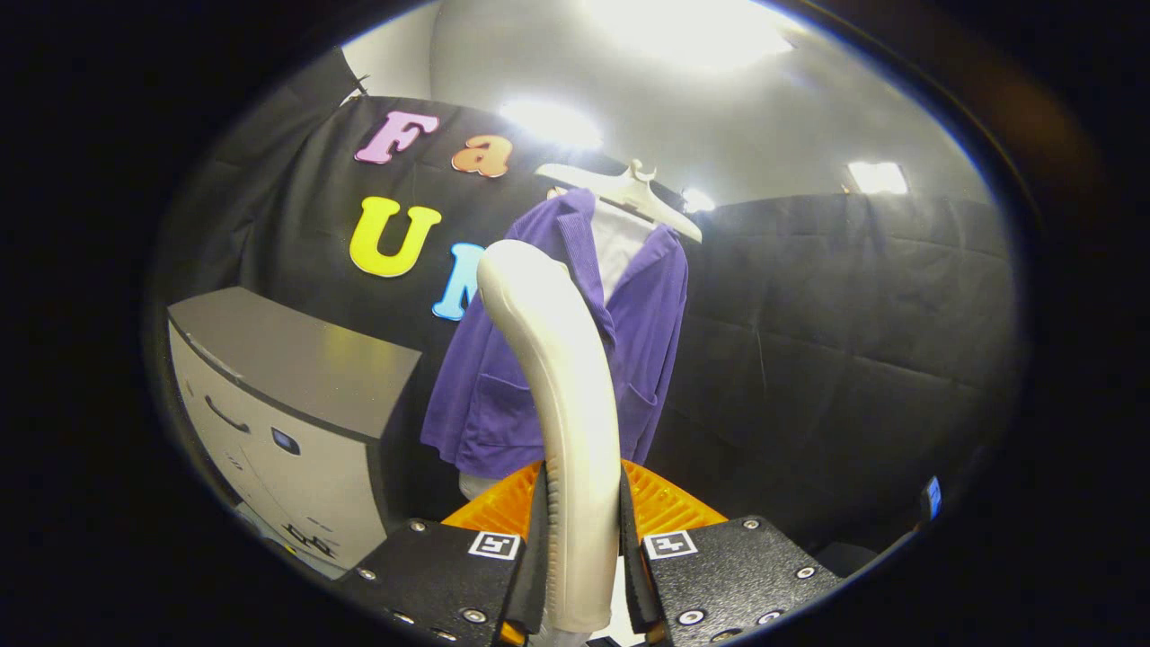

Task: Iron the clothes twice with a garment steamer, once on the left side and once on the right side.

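One steamer (561, 386), rigid, smooth handle, likely slippery; tongs (582, 539) closed on its lower handle, bottom centre. One purple jacket (557, 359), soft, light, on hanger (629, 193), frame centre, beyond. Grey cabinet (287, 404) lower left.

Black quilted cloth (835, 323) forms the booth's walls, hanging in soft padded panels with faint seams, and meeting at a corner behind the middle of the scene. Above the cloth a pale grey wall and ceiling (791, 117) rise, washed by several bright ceiling lights (692, 31), one large glare overhead and smaller rectangular ones (878, 177) farther off. To one side stands a grey cabinet (296, 395) with a flat dark top, a curved handle on its pale front and a small blue mark beside it
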Available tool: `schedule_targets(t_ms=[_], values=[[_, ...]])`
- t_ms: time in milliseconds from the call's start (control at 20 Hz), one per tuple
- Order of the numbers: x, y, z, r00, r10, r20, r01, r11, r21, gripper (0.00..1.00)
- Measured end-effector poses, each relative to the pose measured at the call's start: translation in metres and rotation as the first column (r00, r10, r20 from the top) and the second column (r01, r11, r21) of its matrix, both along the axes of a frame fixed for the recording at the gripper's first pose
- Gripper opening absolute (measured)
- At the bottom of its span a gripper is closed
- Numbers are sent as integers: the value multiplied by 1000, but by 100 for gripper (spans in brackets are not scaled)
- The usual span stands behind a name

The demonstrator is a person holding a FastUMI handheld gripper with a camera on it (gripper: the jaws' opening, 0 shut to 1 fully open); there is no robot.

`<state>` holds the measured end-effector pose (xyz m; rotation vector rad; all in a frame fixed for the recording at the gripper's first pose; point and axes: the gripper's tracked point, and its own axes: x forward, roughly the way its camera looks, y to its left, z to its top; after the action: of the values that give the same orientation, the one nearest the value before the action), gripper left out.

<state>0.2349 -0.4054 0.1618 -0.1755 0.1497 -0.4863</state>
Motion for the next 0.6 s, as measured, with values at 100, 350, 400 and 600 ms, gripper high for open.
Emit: schedule_targets(t_ms=[100, 350, 400, 600], values=[[-11, 27, 17, 999, 21, 26, -21, 1000, -5, 36], [-35, 65, 56, 993, 50, 103, -45, 998, -50, 36], [-39, 72, 61, 992, 57, 109, -51, 997, -55, 36], [-55, 98, 88, 983, 93, 156, -82, 994, -75, 35]])
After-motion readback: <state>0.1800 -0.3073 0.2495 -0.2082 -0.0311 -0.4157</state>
